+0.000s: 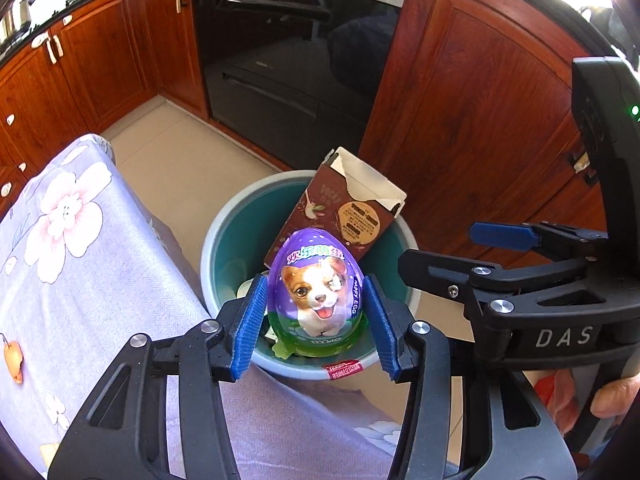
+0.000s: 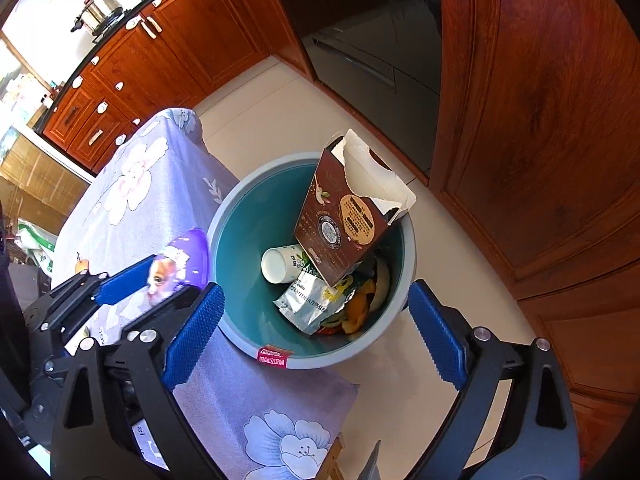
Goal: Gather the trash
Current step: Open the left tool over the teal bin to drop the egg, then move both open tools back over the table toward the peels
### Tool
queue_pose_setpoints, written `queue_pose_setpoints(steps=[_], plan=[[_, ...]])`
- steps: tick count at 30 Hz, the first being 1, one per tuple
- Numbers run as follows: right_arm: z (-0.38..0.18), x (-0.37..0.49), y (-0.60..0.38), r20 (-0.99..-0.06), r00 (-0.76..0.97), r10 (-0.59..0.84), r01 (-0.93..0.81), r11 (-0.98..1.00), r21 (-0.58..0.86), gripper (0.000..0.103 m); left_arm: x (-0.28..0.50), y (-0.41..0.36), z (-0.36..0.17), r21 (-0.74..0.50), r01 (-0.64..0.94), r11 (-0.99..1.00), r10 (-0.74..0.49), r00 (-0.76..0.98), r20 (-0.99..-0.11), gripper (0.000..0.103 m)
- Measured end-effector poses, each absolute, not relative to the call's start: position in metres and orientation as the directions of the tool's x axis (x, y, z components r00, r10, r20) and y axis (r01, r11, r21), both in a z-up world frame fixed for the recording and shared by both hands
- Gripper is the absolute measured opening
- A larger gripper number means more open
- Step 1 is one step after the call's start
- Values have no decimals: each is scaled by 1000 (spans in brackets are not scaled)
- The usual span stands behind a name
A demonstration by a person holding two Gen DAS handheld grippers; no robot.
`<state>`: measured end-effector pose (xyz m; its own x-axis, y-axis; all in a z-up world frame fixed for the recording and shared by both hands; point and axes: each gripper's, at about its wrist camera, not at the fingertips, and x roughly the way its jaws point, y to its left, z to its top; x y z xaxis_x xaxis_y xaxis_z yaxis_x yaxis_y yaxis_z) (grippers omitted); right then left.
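A purple toy egg [image 1: 316,292] with a puppy picture hangs over the near rim of the grey bin [image 1: 210,240], and my left gripper [image 1: 316,320] is shut on its sides. In the right wrist view the egg [image 2: 186,260] is blurred, held by the left gripper [image 2: 160,280] beside the bin [image 2: 224,216]. A torn brown snack box [image 2: 340,220] leans inside against the far rim. Under it lie a paper cup [image 2: 278,264], a silver pouch [image 2: 306,300] and fruit peels [image 2: 360,304]. My right gripper [image 2: 316,292] stands wide open and empty above the bin, to the right of the egg [image 1: 440,248].
The bin stands on the tiled floor [image 1: 180,152] against a table under a lilac floral cloth [image 1: 80,260]. Wooden cabinets [image 1: 480,100] and a black oven [image 1: 288,60] lie beyond. A pot [image 2: 100,12] sits on the hob.
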<state>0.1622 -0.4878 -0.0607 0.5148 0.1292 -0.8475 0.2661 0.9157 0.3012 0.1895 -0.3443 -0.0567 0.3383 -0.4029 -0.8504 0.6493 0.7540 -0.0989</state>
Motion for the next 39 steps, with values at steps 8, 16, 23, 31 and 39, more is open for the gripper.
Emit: queue_pose_setpoints(steps=[8,16,23,31,39], plan=[[-58,163,-486,-849,517,114,270,919,288,90,188,-339,-51,-48,626,779,-371,398,-839,99],[-55,162,-482,-848,518,109,264,923,280,93,181,-336,-46,-22,637,770,-362,410,-837,99],[-47,158,-475,-847,524,88,262,930,259,93,174,-325,-36,-24,634,773,-373,423,-826,99],[-39,149,-465,-844,530,75,261,933,247,93,166,-307,-23,-31,618,786,-381,444,-811,99],[-25,142,-437,-839,539,76,227,946,232,93,158,-266,-13,-59,567,821,-381,468,-797,99]])
